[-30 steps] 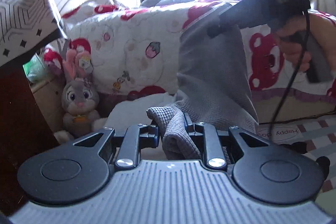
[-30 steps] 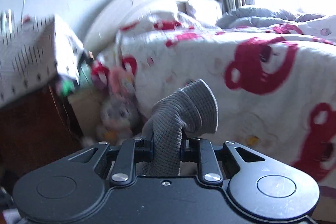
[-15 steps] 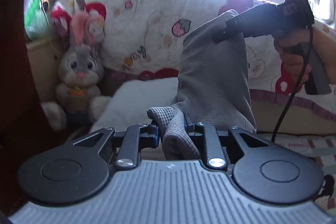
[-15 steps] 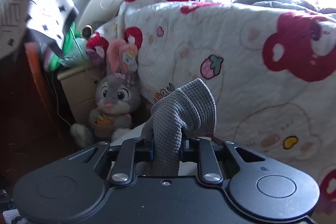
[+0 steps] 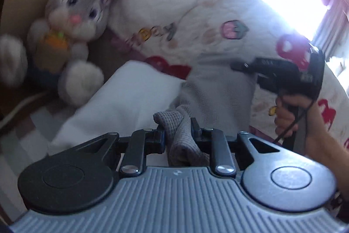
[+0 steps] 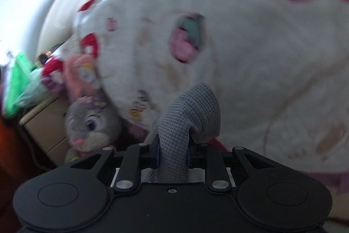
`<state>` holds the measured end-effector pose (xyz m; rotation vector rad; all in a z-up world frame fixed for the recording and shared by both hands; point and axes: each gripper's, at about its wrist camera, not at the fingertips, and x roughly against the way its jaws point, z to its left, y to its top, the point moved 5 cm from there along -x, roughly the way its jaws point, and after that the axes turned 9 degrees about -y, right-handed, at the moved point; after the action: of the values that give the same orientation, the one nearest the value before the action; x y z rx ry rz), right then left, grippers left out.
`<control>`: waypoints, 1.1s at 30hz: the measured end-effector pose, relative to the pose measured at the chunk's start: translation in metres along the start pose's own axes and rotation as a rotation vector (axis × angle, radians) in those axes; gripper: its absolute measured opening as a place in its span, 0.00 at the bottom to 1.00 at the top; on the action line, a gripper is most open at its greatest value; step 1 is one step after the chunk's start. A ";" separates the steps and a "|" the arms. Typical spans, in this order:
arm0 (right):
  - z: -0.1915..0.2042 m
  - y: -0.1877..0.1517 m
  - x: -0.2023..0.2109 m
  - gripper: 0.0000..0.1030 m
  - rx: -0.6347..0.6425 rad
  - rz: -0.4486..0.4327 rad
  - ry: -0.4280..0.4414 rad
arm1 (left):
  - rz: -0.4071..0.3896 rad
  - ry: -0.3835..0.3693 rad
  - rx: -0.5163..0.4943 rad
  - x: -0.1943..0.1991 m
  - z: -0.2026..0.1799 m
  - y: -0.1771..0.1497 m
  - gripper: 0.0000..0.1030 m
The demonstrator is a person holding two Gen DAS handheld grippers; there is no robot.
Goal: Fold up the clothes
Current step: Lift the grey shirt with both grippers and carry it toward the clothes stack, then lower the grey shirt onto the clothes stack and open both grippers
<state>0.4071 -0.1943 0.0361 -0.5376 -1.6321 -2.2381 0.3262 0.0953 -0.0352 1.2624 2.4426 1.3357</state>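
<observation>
A grey waffle-knit garment (image 5: pixel 218 88) hangs stretched between both grippers in front of the bed. My left gripper (image 5: pixel 177 133) is shut on one bunched edge of it. My right gripper (image 6: pixel 173 145) is shut on another edge, with a fold of the garment (image 6: pixel 196 108) bulging over its fingers. In the left wrist view the right gripper (image 5: pixel 283 73) shows at the right, held in a hand, pinching the cloth higher up. Both views are motion-blurred.
A bed with a white quilt printed with red bears (image 5: pixel 196 3) fills the background. A grey plush rabbit (image 5: pixel 74 14) sits on the floor at the left, beside a white cushion (image 5: pixel 122 102). A beige bedside cabinet (image 6: pixel 48 123) stands behind it.
Both grippers have moved lower and tilted, still holding the grey garment. The patterned box and dark furniture at the left have left the view; the rabbit and quilt look closer.
</observation>
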 end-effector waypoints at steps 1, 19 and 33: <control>-0.007 -0.003 -0.004 0.24 -0.022 -0.001 0.016 | -0.018 -0.022 0.006 0.001 0.005 -0.003 0.19; -0.024 -0.029 -0.003 0.26 -0.135 -0.028 0.242 | -0.204 -0.037 -0.082 0.017 0.008 -0.035 0.20; -0.004 -0.028 -0.056 0.61 -0.024 0.120 -0.058 | -0.201 0.052 0.175 0.027 0.057 -0.035 0.40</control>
<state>0.4425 -0.1876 -0.0151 -0.6937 -1.5586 -2.1757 0.3109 0.1425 -0.0885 0.9901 2.6885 1.1397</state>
